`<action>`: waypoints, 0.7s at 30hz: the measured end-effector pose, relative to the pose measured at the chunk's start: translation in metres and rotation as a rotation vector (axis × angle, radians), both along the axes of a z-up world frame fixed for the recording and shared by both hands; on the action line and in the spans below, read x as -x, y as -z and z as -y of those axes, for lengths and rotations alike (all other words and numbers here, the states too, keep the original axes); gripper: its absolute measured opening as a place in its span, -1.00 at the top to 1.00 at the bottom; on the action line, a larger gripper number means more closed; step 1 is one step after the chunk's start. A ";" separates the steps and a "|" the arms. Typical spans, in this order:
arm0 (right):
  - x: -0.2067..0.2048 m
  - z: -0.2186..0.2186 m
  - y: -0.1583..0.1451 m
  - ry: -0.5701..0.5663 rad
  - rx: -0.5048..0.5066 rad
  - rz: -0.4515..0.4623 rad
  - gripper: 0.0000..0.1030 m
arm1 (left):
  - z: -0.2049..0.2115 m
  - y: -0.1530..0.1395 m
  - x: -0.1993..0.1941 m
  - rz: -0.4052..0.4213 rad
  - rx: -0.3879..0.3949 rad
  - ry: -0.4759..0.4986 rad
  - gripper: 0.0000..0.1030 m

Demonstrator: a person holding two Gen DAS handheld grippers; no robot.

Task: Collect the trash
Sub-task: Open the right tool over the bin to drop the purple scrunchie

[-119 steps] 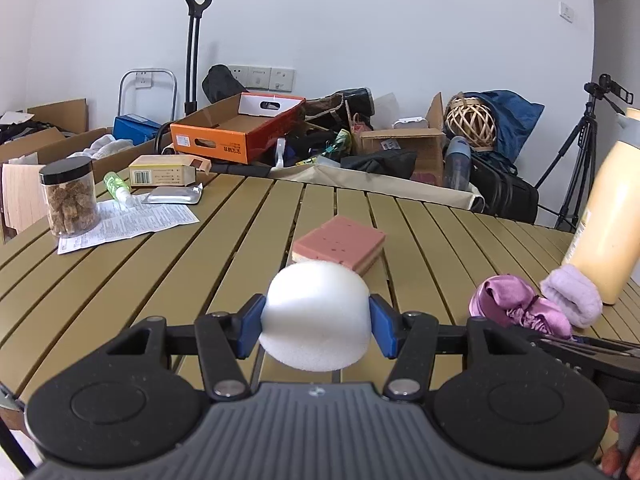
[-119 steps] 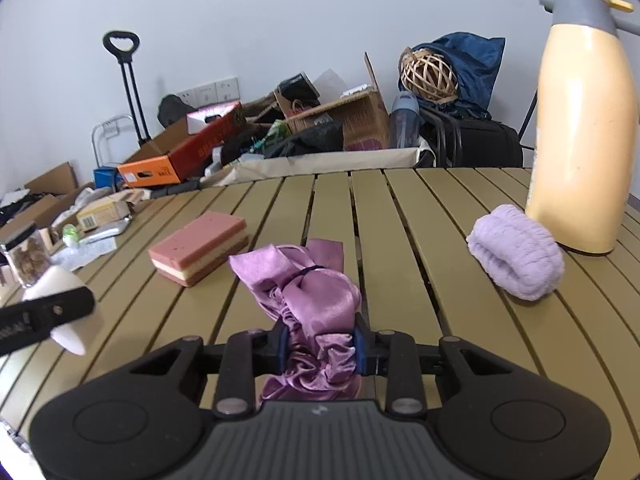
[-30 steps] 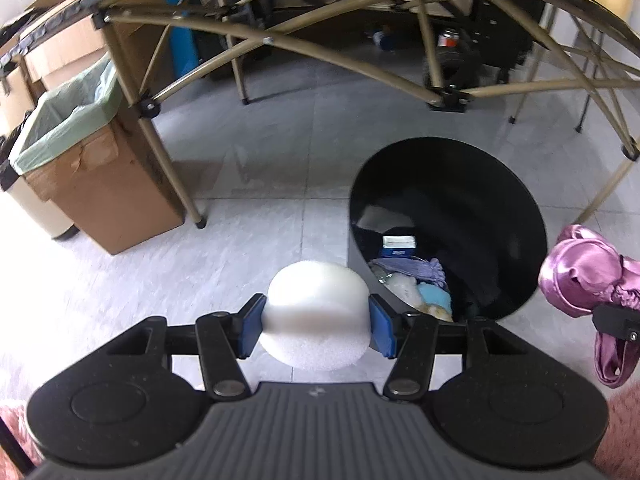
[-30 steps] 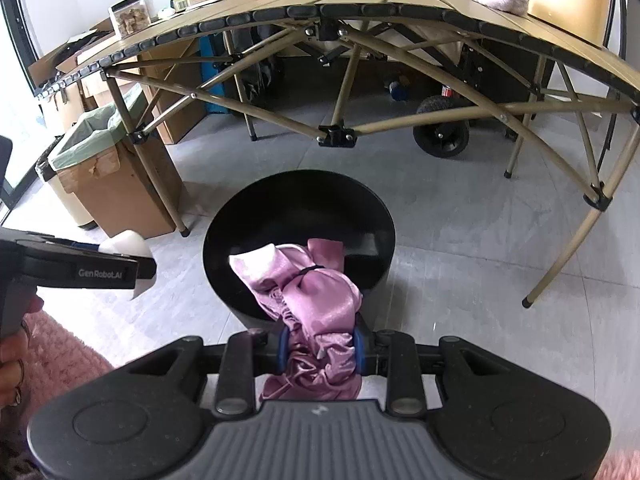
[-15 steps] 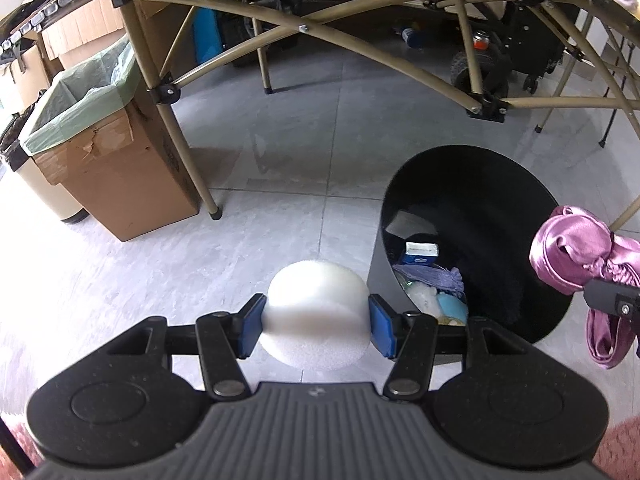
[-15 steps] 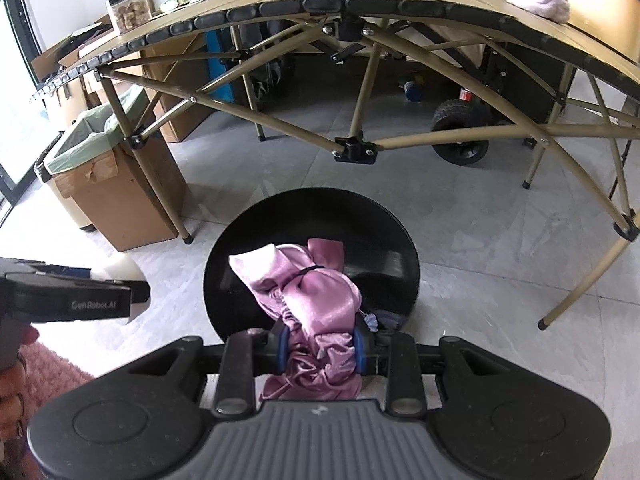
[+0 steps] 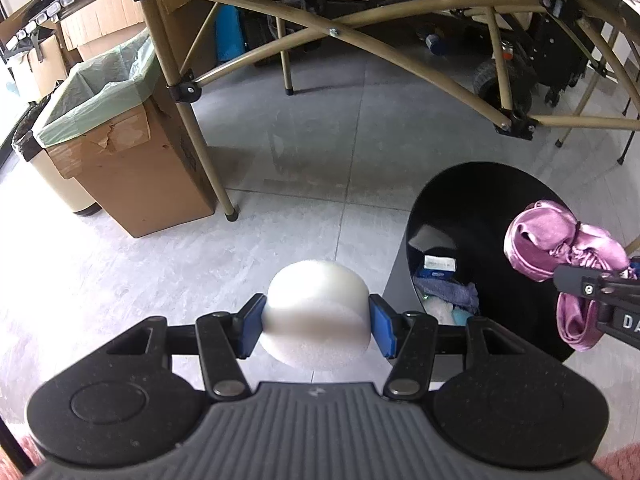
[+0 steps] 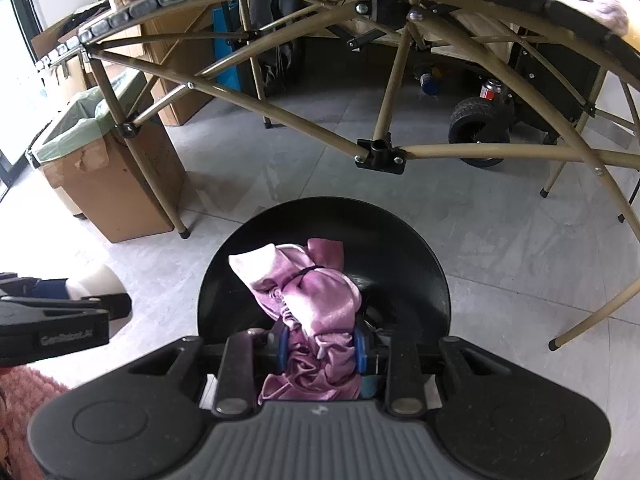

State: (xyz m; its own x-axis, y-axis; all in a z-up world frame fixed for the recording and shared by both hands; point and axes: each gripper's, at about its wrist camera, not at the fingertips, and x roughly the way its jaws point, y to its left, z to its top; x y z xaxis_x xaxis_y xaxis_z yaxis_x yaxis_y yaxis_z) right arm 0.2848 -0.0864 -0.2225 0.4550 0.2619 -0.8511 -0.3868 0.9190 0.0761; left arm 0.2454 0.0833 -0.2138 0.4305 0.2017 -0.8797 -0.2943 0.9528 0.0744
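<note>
Hanging lengthwise up and down, the crumpled purple satin cloth (image 8: 310,312) is pinched at its lower half between the right gripper (image 8: 320,346)'s blue pads, directly over the round black trash bin (image 8: 424,264)'s mouth. At nine o'clock, the left gripper (image 7: 316,326) clamps a white foam half-dome (image 7: 316,320), rounded side forward, above grey tile floor (image 7: 280,160) beside the bin's rim.

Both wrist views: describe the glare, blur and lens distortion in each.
Left wrist view: window light blows out the grey tiled floor at the left; the tan folding-table frame bows from the fisheye; the white foam puck is sharp.
Right wrist view: the left edge is overexposed; the left gripper looks soft and blurred; the round black trash bin and the purple satin cloth are clear.
</note>
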 end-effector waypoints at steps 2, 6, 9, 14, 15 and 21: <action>-0.004 -0.003 0.003 -0.001 0.004 -0.006 0.45 | -0.001 0.001 -0.001 -0.002 0.002 -0.006 -0.08; -0.011 -0.009 0.009 -0.007 0.005 -0.017 0.45 | -0.003 0.000 -0.004 0.001 0.008 -0.016 -0.08; -0.014 -0.014 0.013 -0.015 0.017 -0.021 0.44 | -0.003 0.000 -0.005 0.003 0.012 -0.020 -0.08; -0.016 -0.016 0.018 -0.015 0.041 -0.034 0.20 | -0.004 0.000 -0.005 0.006 0.020 -0.021 -0.08; -0.016 -0.015 0.018 -0.012 0.044 -0.035 0.12 | -0.004 0.000 -0.005 0.007 0.023 -0.020 -0.08; -0.017 -0.010 0.016 0.011 0.065 -0.024 -0.76 | -0.003 -0.001 -0.005 0.010 0.025 -0.016 -0.07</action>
State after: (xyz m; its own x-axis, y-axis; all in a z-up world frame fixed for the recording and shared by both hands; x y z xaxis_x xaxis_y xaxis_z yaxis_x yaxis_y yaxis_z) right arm 0.3015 -0.0761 -0.2384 0.4366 0.2005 -0.8770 -0.3753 0.9266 0.0250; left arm 0.2503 0.0866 -0.2129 0.4363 0.1869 -0.8802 -0.3099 0.9495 0.0480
